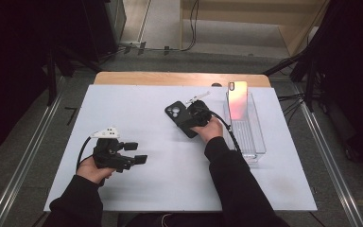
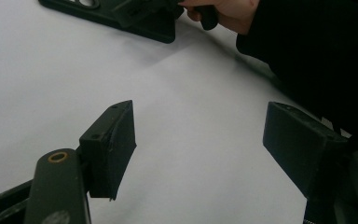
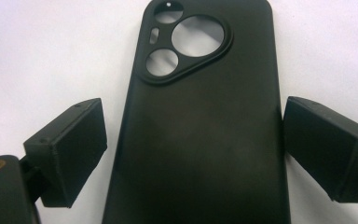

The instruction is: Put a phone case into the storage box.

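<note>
The right gripper view shows the black case (image 3: pixel 200 126) lying back up between the right gripper (image 3: pixel 191 154)'s wide jaws, the right pad just beside its edge, the left apart; in the high view the hand hides this. Right of that gripper, a clear tray (image 1: pixel 255 137) holds an upright phone (image 1: pixel 237 100). The left gripper (image 2: pixel 200 149) gapes over bare table (image 2: pixel 51 70), empty.
</note>
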A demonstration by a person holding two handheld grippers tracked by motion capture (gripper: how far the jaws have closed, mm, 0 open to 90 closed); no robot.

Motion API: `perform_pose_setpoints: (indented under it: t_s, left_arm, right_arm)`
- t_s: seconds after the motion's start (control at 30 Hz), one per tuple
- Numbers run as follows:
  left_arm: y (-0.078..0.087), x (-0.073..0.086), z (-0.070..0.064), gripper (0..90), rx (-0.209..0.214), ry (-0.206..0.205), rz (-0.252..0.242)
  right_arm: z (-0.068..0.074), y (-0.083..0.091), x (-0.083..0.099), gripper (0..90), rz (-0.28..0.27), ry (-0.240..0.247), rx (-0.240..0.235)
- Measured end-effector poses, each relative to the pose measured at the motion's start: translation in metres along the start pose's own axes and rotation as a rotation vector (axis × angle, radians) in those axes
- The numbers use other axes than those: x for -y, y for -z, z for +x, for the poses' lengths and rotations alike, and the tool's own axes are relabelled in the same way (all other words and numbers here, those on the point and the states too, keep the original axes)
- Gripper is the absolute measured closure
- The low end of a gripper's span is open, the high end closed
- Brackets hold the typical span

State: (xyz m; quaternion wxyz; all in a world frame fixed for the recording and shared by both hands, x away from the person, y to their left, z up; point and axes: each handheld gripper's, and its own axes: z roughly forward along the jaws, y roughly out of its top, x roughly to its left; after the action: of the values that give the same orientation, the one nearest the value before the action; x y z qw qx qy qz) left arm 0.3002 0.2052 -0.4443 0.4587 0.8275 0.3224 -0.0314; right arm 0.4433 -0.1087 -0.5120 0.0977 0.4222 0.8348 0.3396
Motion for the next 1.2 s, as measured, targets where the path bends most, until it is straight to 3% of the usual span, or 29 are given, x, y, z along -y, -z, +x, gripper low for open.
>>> perform_pose_setpoints:
  t_s: [0.13,0.23,0.47,0.67,1.0,1.2]
  left_arm:
    - [0.0,0.0,0.0,26.1,0.0,0.001,-0.001]
    - [0.0,0.0,0.0,26.1,-0.002,0.001,-0.001]
    - [0.0,0.0,0.0,26.1,0.0,0.002,-0.002]
    - [0.0,0.0,0.0,26.1,-0.001,0.003,-0.002]
    - [0.0,0.0,0.0,26.1,-0.001,0.007,-0.004]
    - [-0.001,-0.001,0.0,26.1,-0.003,0.007,-0.002]
  right_arm:
    - [0.003,-0.001,0.001,6.1,-0.006,0.006,0.025]
    - [0.005,-0.001,0.003,9.2,-0.006,0.043,0.049]
    - [0.006,-0.002,0.004,9.9,-0.018,0.056,0.059]
    - [0.005,-0.001,0.003,11.5,-0.008,0.052,0.055]
    - [0.003,0.006,-0.001,12.1,-0.02,-0.002,0.027]
    - [0.007,0.016,-0.007,12.1,-0.032,0.002,0.018]
